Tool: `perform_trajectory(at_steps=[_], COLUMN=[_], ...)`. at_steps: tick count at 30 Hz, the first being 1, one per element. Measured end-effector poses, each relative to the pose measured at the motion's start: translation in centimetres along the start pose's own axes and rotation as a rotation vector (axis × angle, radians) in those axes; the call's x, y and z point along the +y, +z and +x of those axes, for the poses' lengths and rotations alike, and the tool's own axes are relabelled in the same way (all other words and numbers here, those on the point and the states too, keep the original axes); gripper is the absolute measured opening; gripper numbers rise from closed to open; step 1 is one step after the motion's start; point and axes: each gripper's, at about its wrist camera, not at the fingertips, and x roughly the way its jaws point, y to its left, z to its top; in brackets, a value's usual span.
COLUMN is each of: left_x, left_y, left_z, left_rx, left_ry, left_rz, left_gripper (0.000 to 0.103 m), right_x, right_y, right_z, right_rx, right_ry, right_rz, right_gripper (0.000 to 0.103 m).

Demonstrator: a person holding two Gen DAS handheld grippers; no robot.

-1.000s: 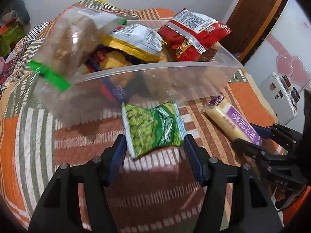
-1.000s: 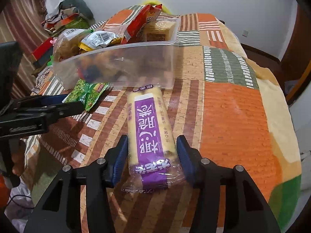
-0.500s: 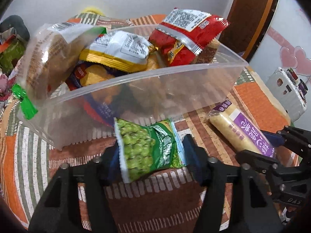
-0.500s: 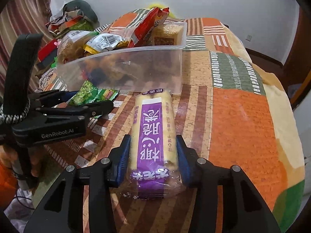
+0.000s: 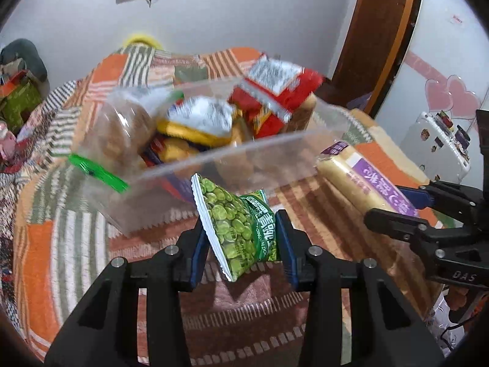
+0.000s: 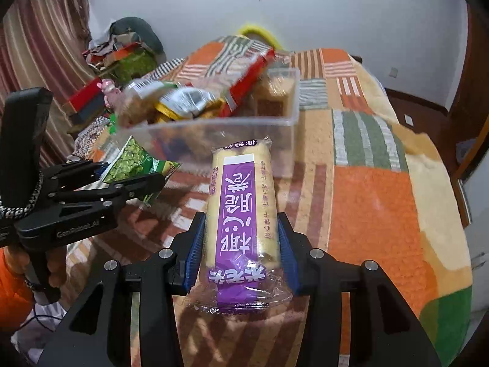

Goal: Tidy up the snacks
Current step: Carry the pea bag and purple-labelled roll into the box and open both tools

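A green pea packet (image 5: 232,214) hangs tilted on edge above the blanket, between the blue pads of my left gripper (image 5: 240,224); its jaws are closing and press on the packet. My right gripper (image 6: 241,223) is shut on the near end of a long purple wafer pack (image 6: 241,189), lifted off the blanket. Just beyond both stands a clear plastic bin (image 5: 275,150) piled with several snack bags, among them a red one (image 5: 275,88). In the left wrist view the right gripper (image 5: 394,202) is at the right; the right wrist view shows the left gripper (image 6: 134,177) at the left.
An orange, green and striped patchwork blanket (image 6: 382,202) covers the bed under everything. A heap of boxes and clothes (image 6: 122,58) lies at the far left. A white device (image 5: 437,146) and a wooden door frame (image 5: 385,39) stand off the bed's right side.
Both grippers have risen, lifting their packs off the blanket. The left jaws have narrowed onto the pea packet, which tipped up on edge. The bin sits lower in both views.
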Motion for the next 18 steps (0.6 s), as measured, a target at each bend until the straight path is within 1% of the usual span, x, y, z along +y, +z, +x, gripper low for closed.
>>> perform_trajectory(at_steps=[5, 11, 18], left_x=[0.5, 1.1, 1.8], left_y=[1.6, 3.5, 6.3], left_z=[-2.5, -4.1, -4.2], left_rx=[-0.059, -0.117, -0.168], left_ry=[0.0, -0.004, 0.007], left_rz=[-0.004, -0.009, -0.019], left_gripper=[0.041, 0.041, 0.042], right_x=[0.8, 1.4, 2.0], right_y=[1.7, 4.2, 7.2], right_z=[-0.6, -1.2, -0.7], right_rx=[-0.047, -0.114, -0.172], right_ry=[0.011, 0.026, 0.021], right_rz=[-0.014, -0.017, -0.025], right_gripper=[0.041, 0.041, 0.041])
